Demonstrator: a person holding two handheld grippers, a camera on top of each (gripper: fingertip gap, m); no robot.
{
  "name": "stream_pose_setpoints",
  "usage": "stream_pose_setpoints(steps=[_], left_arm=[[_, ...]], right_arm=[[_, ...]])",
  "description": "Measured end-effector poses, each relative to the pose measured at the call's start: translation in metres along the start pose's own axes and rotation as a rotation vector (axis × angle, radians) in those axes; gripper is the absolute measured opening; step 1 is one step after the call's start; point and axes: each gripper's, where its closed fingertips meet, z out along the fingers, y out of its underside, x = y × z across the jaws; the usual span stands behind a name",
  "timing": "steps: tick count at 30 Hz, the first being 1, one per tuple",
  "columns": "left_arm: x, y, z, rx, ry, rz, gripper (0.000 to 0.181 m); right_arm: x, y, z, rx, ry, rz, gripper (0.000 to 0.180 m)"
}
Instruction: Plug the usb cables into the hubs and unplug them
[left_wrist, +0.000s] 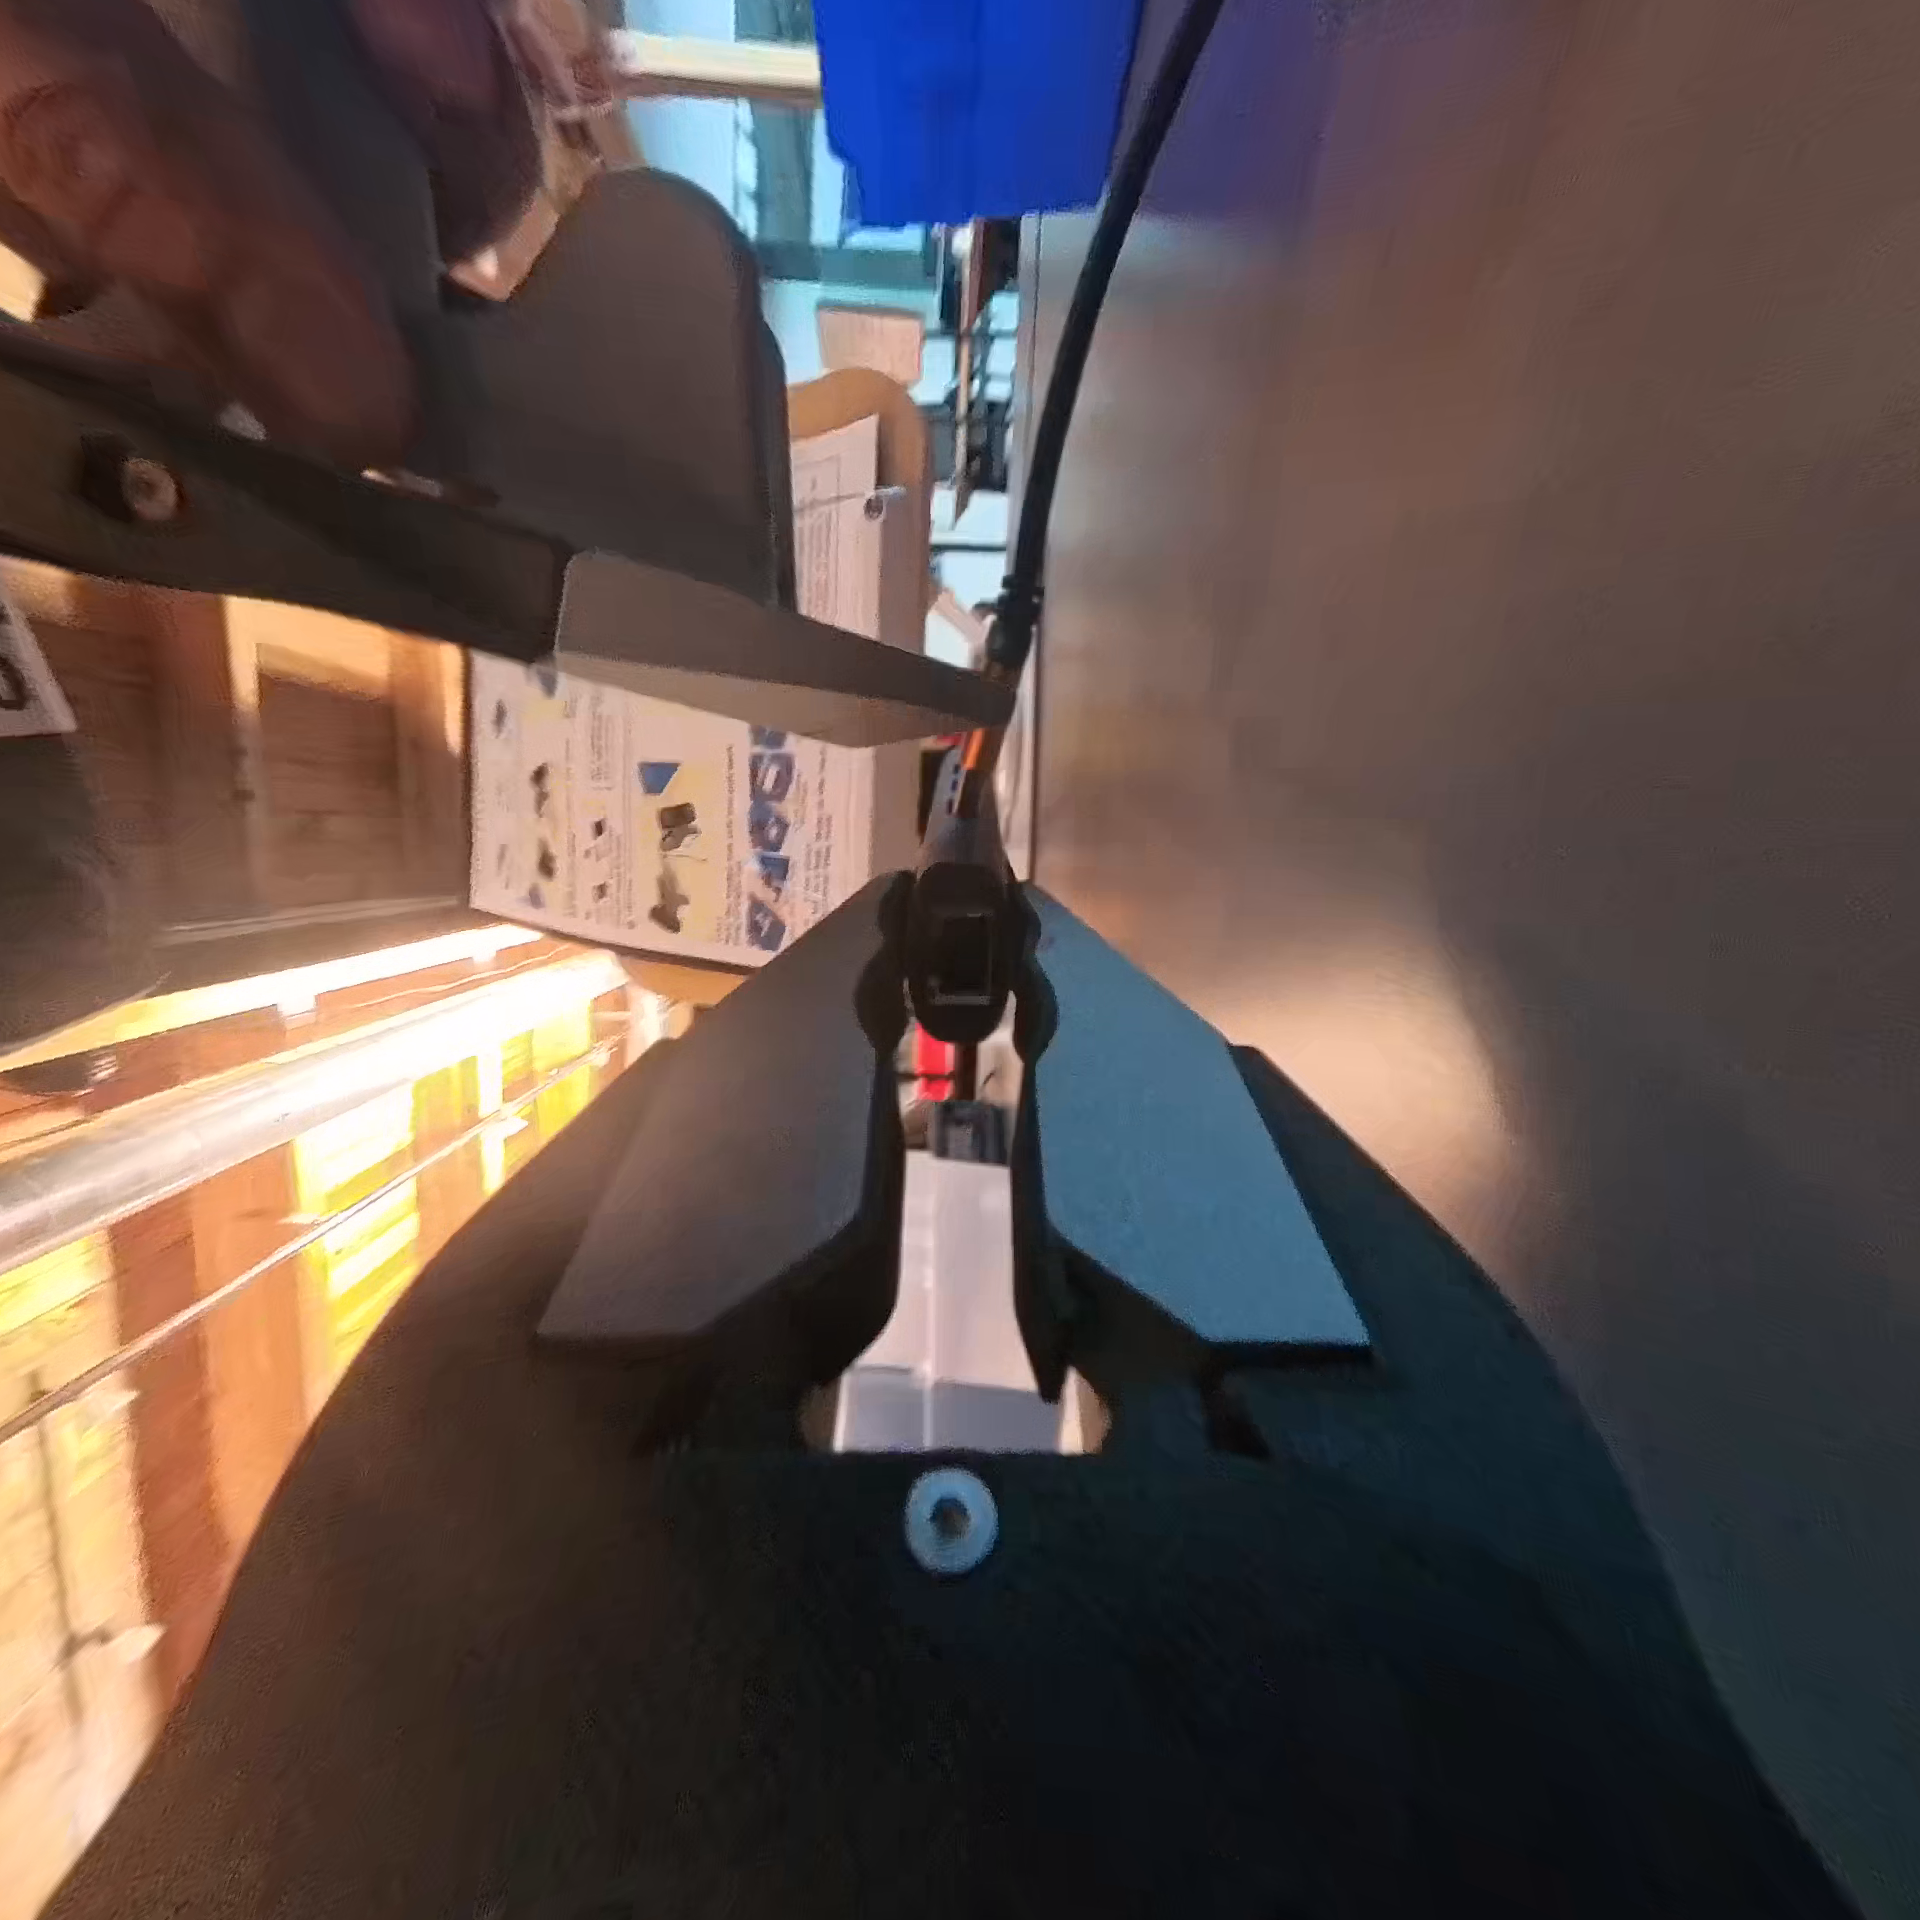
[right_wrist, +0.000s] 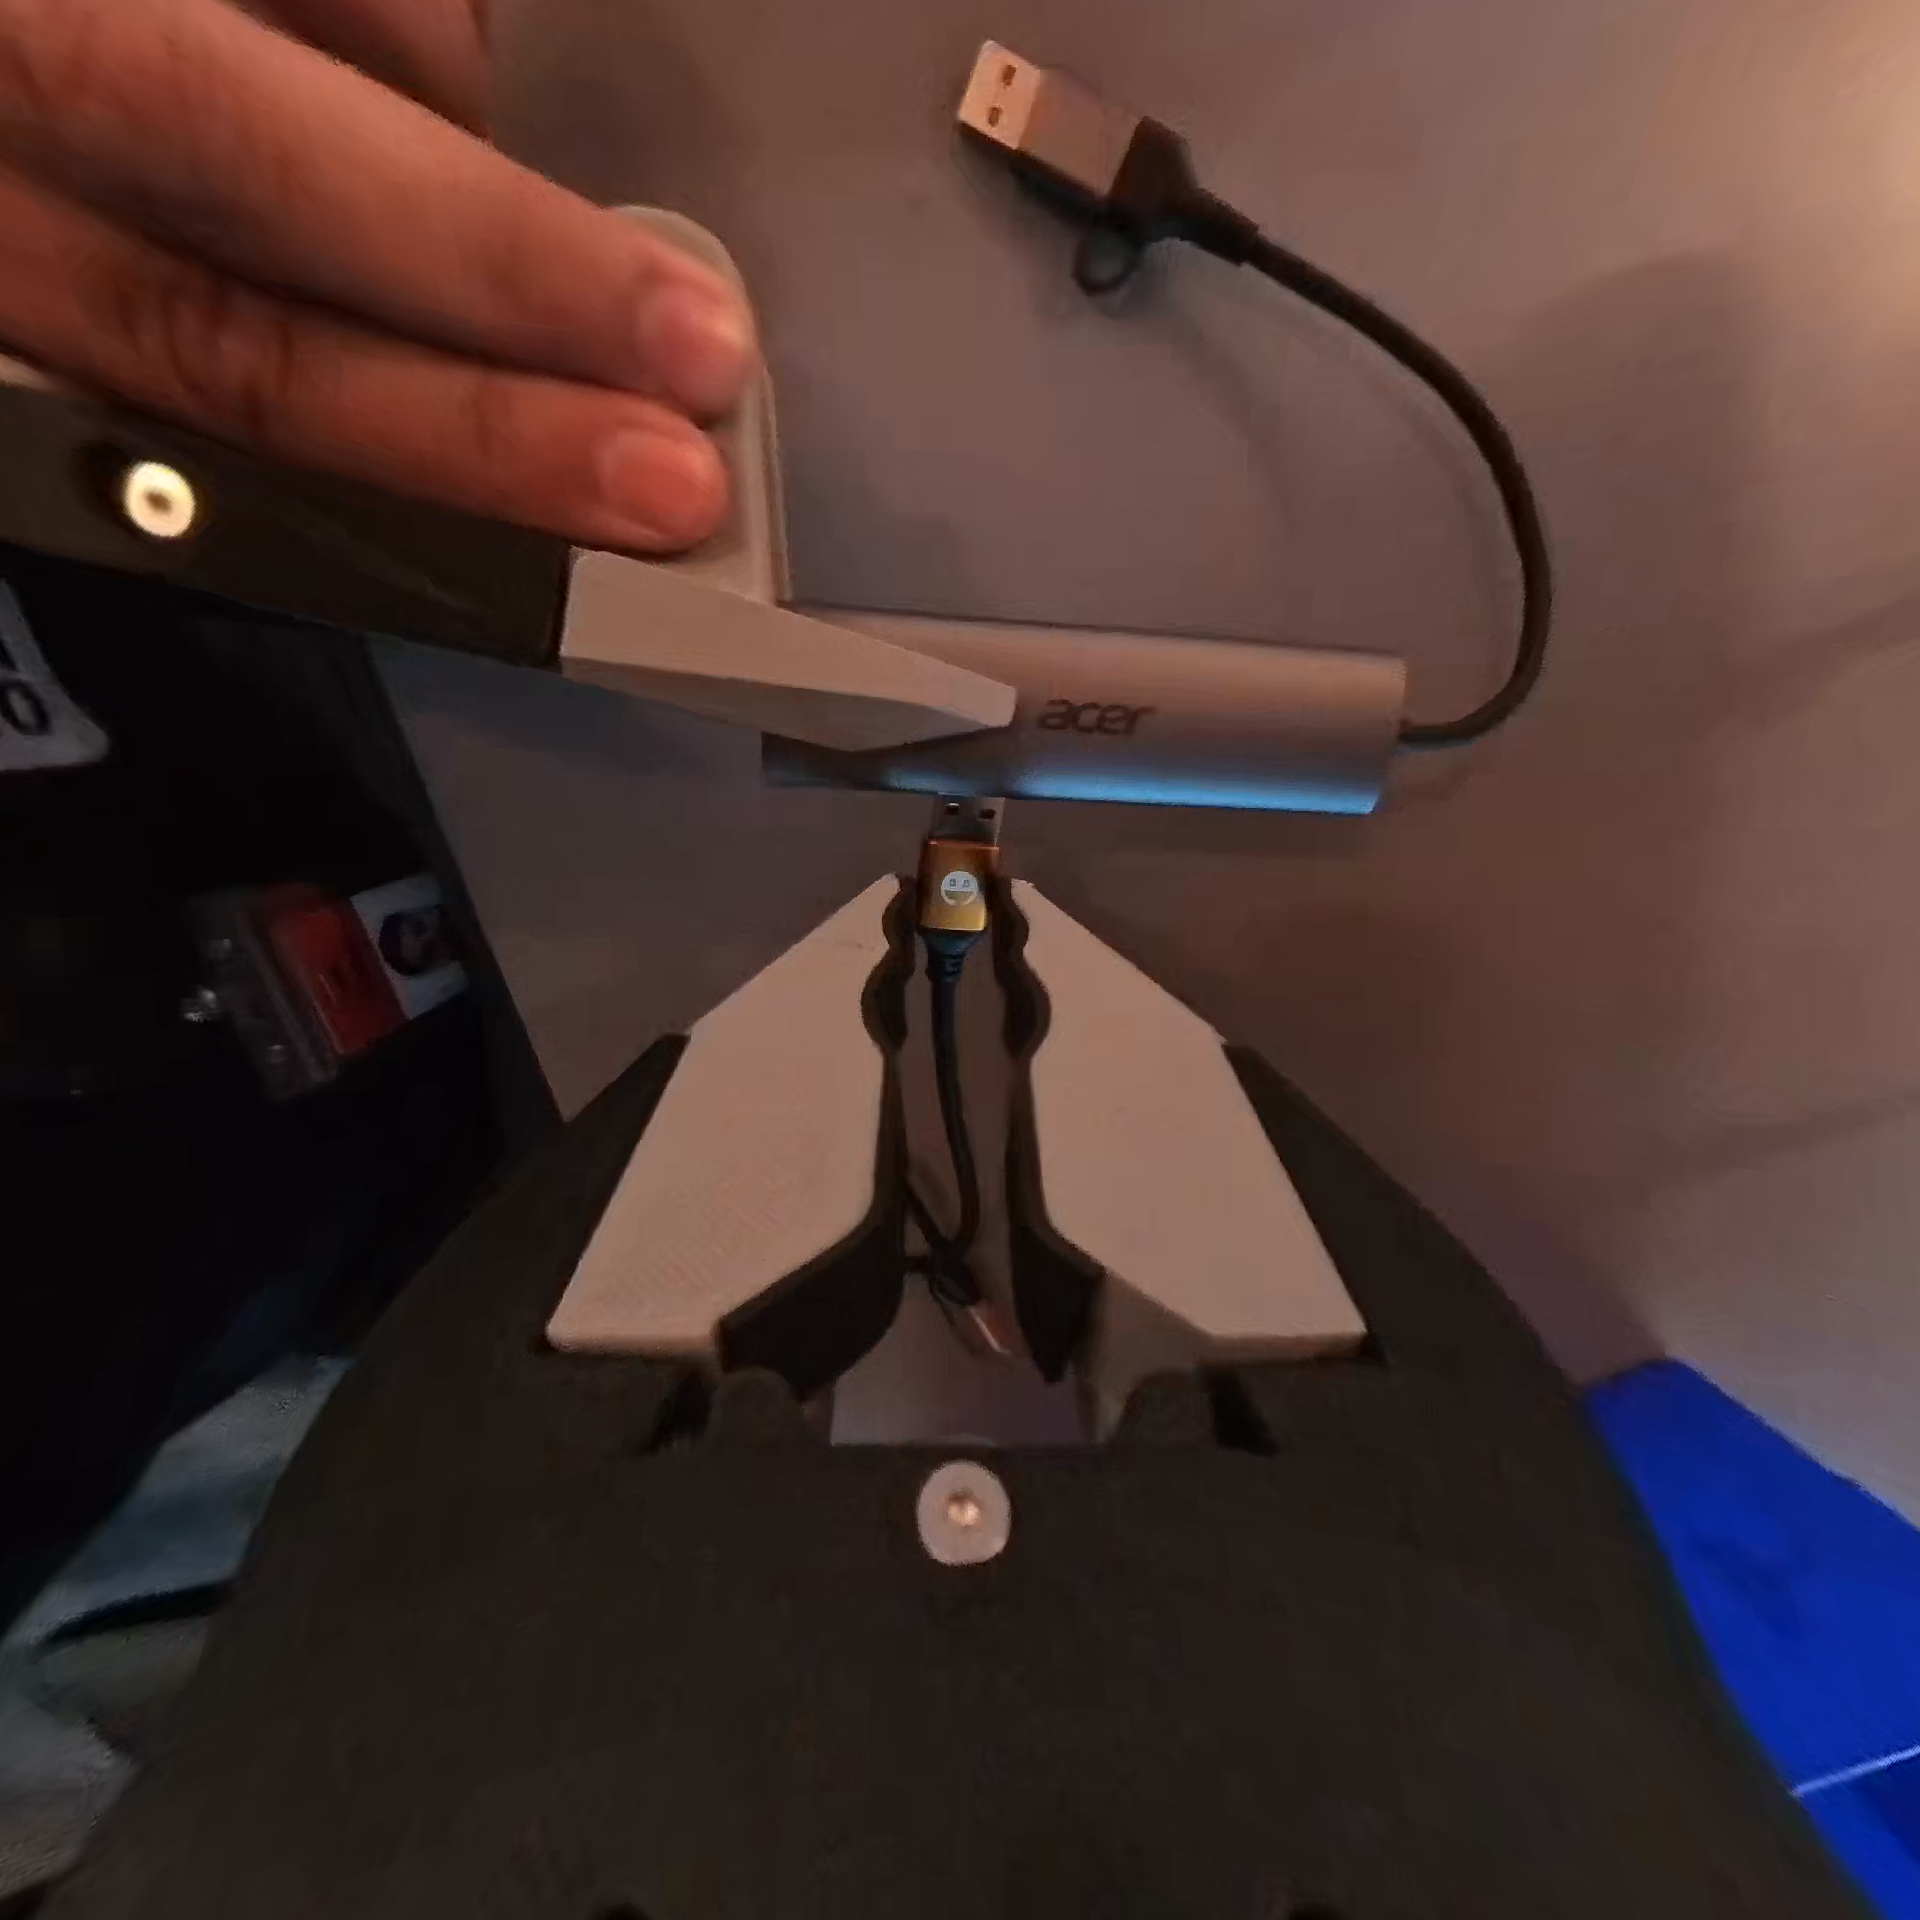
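Note:
In the right wrist view my right gripper (right_wrist: 958, 896) is shut on the gold USB plug (right_wrist: 958, 902). The plug's metal tip meets the side of the silver hub (right_wrist: 1226, 727), with some metal still showing. Its dark cable (right_wrist: 951, 1060) runs back between my fingers. The left gripper's grey finger (right_wrist: 790, 675) lies over the hub's left end, with a hand (right_wrist: 364, 312) on it. The hub's own cable (right_wrist: 1496, 457) curls up to a loose USB plug (right_wrist: 1039, 120). In the left wrist view my left gripper (left_wrist: 956, 935) is shut on the hub (left_wrist: 956, 961), seen end-on. The right gripper's finger (left_wrist: 779, 665) reaches in from the left.
The grey table (right_wrist: 1403, 1091) lies under everything. Something blue (right_wrist: 1766, 1558) sits at the lower right, also in the left wrist view (left_wrist: 966, 104). A dark shelf with a red and white item (right_wrist: 312, 987) is to the left. A cardboard box with a printed sheet (left_wrist: 665, 821) and wooden shelving (left_wrist: 312, 779) stand beyond. Both grippers' tips are close together, under 4 cm apart.

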Motion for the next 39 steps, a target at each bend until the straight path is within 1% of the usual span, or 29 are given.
stream_pose_setpoints(steps=[1,3,5,9,12,17,20,22,25,27,28,29,31,32,33,35,36,37,39], left_arm=[[0.001,-0.002,-0.001,0.015,0.008,-0.007,0.013],[0.002,-0.008,-0.005,0.060,0.022,-0.007,0.013],[0.003,-0.014,-0.009,0.100,0.031,-0.012,0.013],[0.003,-0.020,-0.013,0.144,0.049,-0.046,0.014],[0.013,-0.029,-0.017,0.186,0.098,-0.001,0.013],[0.018,-0.031,-0.017,0.186,0.127,0.006,0.010],[0.013,-0.025,-0.013,0.152,0.107,-0.022,0.010],[0.007,-0.020,-0.007,0.119,0.086,-0.070,0.013],[0.004,-0.020,-0.006,0.132,0.100,-0.154,0.014],[0.004,-0.018,-0.005,0.134,0.118,-0.197,0.014],[0.003,-0.020,-0.006,0.149,0.126,-0.234,0.014],[0.000,-0.021,-0.007,0.164,0.129,-0.280,0.014],[-0.004,-0.025,-0.010,0.217,0.163,-0.396,0.014],[-0.006,-0.032,-0.015,0.278,0.196,-0.454,0.014],[-0.007,-0.039,-0.021,0.344,0.235,-0.503,0.014],[-0.011,-0.043,-0.026,0.403,0.267,-0.568,0.014],[-0.014,-0.042,-0.026,0.419,0.278,-0.610,0.014],[-0.014,-0.042,-0.026,0.431,0.306,-0.655,0.014],[-0.019,-0.039,-0.022,0.431,0.306,-0.717,0.015]], right_arm=[[-0.002,0.001,0.000,-0.005,-0.012,-0.036,0.012],[-0.009,0.005,0.000,0.000,-0.056,-0.110,0.012],[-0.015,0.007,-0.001,0.042,-0.101,-0.152,0.011],[-0.020,0.009,-0.007,0.170,-0.165,-0.119,0.012],[-0.025,0.016,-0.002,0.171,-0.207,-0.127,0.011],[-0.028,0.012,0.008,0.190,-0.215,-0.139,0.011],[-0.019,0.007,0.005,0.267,-0.178,-0.099,0.010],[-0.010,0.004,-0.001,0.338,-0.136,-0.059,0.013],[-0.014,-0.001,-0.018,0.452,-0.078,-0.080,0.019],[-0.015,0.001,-0.024,0.481,0.004,-0.132,0.055],[-0.015,0.002,-0.022,0.478,0.070,-0.168,0.061],[-0.009,0.005,-0.017,0.451,0.166,-0.207,0.060],[0.012,0.010,-0.007,0.351,0.432,-0.312,0.060],[0.019,0.010,-0.005,0.311,0.552,-0.384,0.056],[0.020,0.006,-0.004,0.302,0.636,-0.458,0.047],[0.010,-0.004,-0.001,0.332,0.693,-0.573,0.033],[0.006,-0.006,0.001,0.333,0.694,-0.601,0.018],[0.007,-0.007,0.002,0.330,0.703,-0.613,0.014],[0.014,-0.007,-0.002,0.342,0.695,-0.572,0.014]])
